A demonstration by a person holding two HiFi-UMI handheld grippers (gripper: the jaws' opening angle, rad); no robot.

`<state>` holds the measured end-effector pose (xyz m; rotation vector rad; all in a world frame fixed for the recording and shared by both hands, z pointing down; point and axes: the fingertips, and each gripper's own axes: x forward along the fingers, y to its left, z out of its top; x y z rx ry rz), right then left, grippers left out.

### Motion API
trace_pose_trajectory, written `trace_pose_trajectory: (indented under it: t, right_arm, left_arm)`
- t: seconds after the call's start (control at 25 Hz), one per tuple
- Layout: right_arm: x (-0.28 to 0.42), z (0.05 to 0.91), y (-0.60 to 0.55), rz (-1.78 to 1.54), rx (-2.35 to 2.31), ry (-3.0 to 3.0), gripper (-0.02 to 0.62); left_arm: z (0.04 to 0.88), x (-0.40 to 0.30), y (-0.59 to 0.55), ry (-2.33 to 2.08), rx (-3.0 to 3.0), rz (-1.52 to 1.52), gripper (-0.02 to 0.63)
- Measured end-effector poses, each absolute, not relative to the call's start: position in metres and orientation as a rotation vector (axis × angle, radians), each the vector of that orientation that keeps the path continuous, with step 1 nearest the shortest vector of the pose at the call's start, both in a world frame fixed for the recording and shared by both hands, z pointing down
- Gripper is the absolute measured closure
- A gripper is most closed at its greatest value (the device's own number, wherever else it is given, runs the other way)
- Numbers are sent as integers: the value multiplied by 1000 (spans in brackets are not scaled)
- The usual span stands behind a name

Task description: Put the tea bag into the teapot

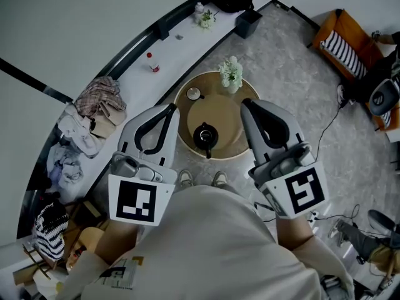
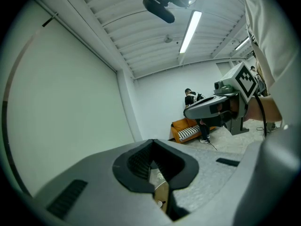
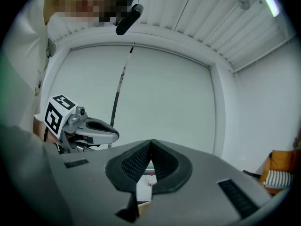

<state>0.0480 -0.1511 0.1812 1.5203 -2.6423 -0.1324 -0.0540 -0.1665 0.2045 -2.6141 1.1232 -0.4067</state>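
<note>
Head view first: teapot [image 1: 205, 136] sits nr the near edge of the round table [image 1: 228, 120], lower than and btwn the left gripper [image 1: 172, 107] and right gripper [image 1: 245, 104], which are both held above it and touch nothing. Teapot is small, black and glossy, w/ a lid knob on top and one dark part sticking out toward the person. Tea bag — can't pick it out in any view. A small white dish [image 1: 194, 94] w/ something dark in it stands at the table's far left, and flowers [image 1: 231, 74] at the far edge. Left gripper view: left gripper [image 2: 151, 145] has its jaws clenched, tips meeting, nothing btwn them. A sliver of tan table shows through the gap below, and the right gripper [image 2: 221, 106] hangs off to the right. Right gripper view: right gripper [image 3: 150, 145] — jaws pressed together too, empty. The left gripper [image 3: 91, 131] shows at left, and the teapot is out of sight here.
</note>
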Motion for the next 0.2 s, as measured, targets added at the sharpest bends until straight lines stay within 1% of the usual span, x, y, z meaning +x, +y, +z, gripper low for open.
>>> trace_pose_trajectory:
  t: [0.2]
  right_arm:
    - [43, 180, -147, -142, 1504, -2646, 588]
  left_arm:
    - [206, -55, -168, 1127, -2603, -419, 598]
